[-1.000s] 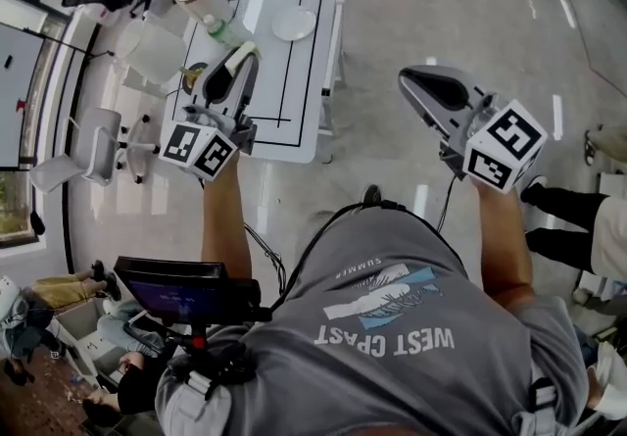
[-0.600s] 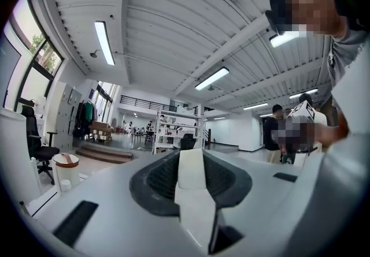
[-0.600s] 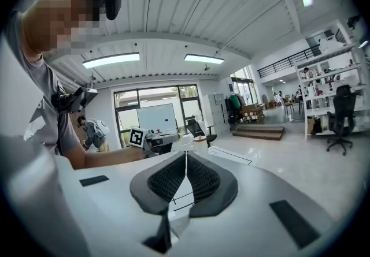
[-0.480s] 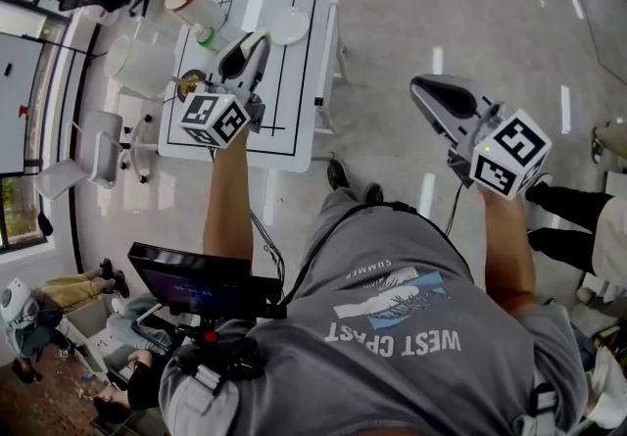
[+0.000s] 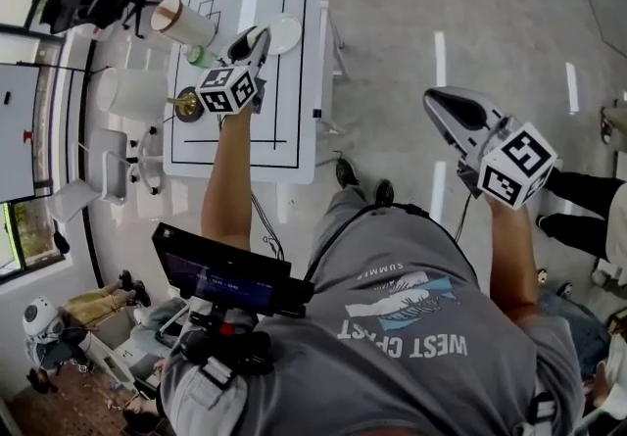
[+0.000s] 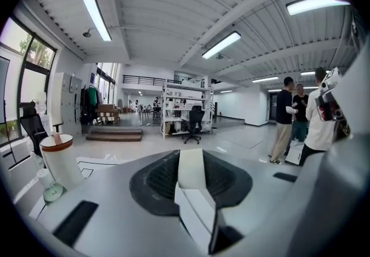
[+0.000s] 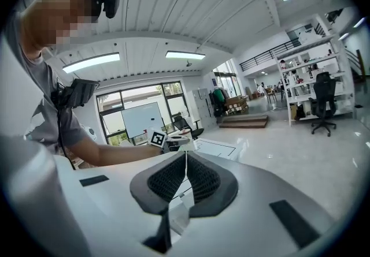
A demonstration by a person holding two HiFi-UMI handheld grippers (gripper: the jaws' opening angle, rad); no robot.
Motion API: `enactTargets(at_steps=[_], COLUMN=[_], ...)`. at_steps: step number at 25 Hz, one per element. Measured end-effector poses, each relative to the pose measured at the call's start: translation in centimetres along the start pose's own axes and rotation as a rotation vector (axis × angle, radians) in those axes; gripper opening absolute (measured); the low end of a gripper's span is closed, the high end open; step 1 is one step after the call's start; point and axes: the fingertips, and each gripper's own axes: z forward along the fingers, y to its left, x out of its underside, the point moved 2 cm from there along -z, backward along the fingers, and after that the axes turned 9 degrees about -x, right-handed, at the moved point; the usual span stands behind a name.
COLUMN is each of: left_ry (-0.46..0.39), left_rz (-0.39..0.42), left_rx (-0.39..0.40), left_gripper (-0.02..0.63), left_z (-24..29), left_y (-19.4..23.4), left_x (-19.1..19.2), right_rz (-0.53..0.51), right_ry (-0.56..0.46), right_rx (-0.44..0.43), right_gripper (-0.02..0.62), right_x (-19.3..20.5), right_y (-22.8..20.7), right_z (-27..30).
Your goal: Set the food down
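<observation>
Jaws of the left gripper (image 5: 257, 35) clamp a pale piece of food (image 6: 191, 168) above the white table (image 5: 294, 145), near a plate (image 5: 290, 30); the right gripper (image 5: 441, 103) jaws sit pressed together, empty.

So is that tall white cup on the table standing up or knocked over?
Upright: in the left gripper view the cup stands on its base, brown top uppermost.

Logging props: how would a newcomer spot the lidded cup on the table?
Find the white table with black lines at the head view's upper left. At its far left corner stands a tall white cup with a brown lid. It towers over the small greenish bottle beside it.
</observation>
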Motion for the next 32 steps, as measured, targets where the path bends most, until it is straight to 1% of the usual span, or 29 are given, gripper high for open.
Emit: enactTargets(at_steps=[12, 16, 23, 30, 32], left_ry=[0.215, 0.282, 0.406, 0.505, 0.532], left_rz=[0.084, 0.139, 0.316, 0.523, 0.567], left_rx=[-0.036, -0.041, -0.023, 0.008, 0.014], left_gripper=[0.104, 0.104, 0.104, 0.104, 0.104], left_z=[9.2, 11.7, 15.2, 17.5, 17.8], left_y=[5.1, 6.4, 7.7, 8.0, 8.2], left_x=[6.5, 8.6, 12.2, 14.9, 15.8], right_rz=[0.076, 0.105, 0.145, 0.172, 0.177], right_ry=[0.016, 0.026, 0.041, 0.048, 0.05], right_rx=[0.109, 0.147, 0.206, 0.25, 0.259], right_gripper=[0.008, 0.008, 0.008, 0.009, 0.008], right_x=[2.1, 2.8, 3.8, 4.5, 4.6], right_y=[-2.5, -3.2, -4.1, -4.6, -4.6], right_z=[-0.7, -0.7, -0.6, -0.8, -0.9])
